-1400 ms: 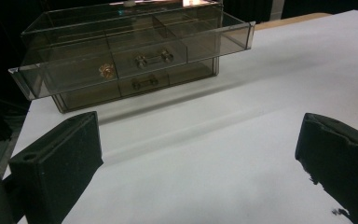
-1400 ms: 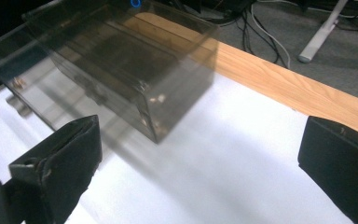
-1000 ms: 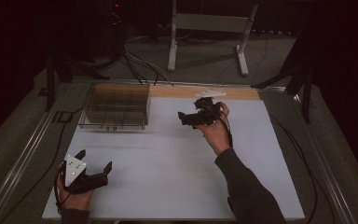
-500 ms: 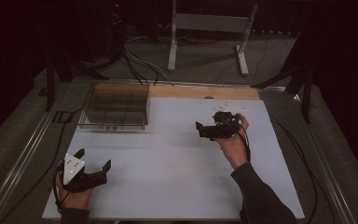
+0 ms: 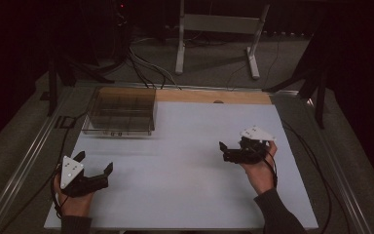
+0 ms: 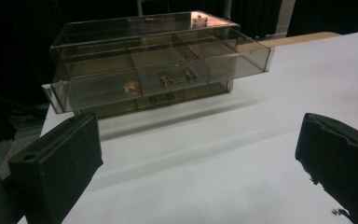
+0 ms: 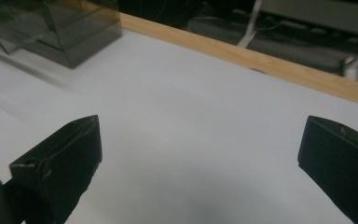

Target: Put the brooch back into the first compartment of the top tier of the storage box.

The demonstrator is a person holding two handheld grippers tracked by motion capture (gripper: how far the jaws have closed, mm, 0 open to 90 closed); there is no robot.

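Note:
A clear plastic drawer box (image 5: 119, 111) stands at the table's back left, its top drawer (image 6: 158, 77) pulled out a little, with a small round object (image 6: 131, 87) inside the front compartment. My left gripper (image 5: 95, 162) rests at the near left of the white table, open and pointing at the box; its jaws stand wide apart in the left gripper view (image 6: 198, 177) with bare table between them. My right gripper (image 5: 223, 152) is held at the right, pointing left, open and holding nothing (image 7: 198, 172).
The white table top (image 5: 185, 146) has a wooden strip (image 5: 209, 96) along its far edge. Cables (image 5: 316, 170) trail off the right side, and metal rails run along both sides. A white stand (image 5: 219, 29) is on the floor beyond.
My right gripper has drawn back from the far middle of the table toward the near right. The left gripper has stayed where it was.

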